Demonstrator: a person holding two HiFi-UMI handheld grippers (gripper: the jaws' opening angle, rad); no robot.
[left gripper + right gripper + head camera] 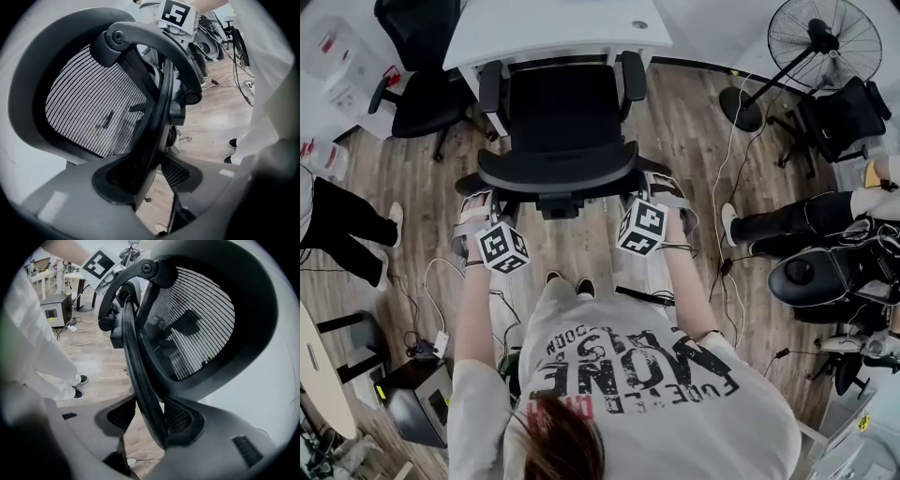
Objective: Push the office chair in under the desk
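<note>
Black mesh office chair [562, 122] against a flat white desk top [553, 28], over a grey-brown wood-plank floor [694, 141].
The chair is black all over, and its back mesh reads as fine dark stripes with light behind. The desk is plain white and the floor has a streaky grain. The left gripper [150, 176] and right gripper [150, 420] are matt grey with black gridded pads. Each carries a white cube [503, 247] printed with black square markers. The person's pale grey T-shirt [675, 412] bears black lettering with a touch of red. The round pedestal fan [825, 42] is black.
</note>
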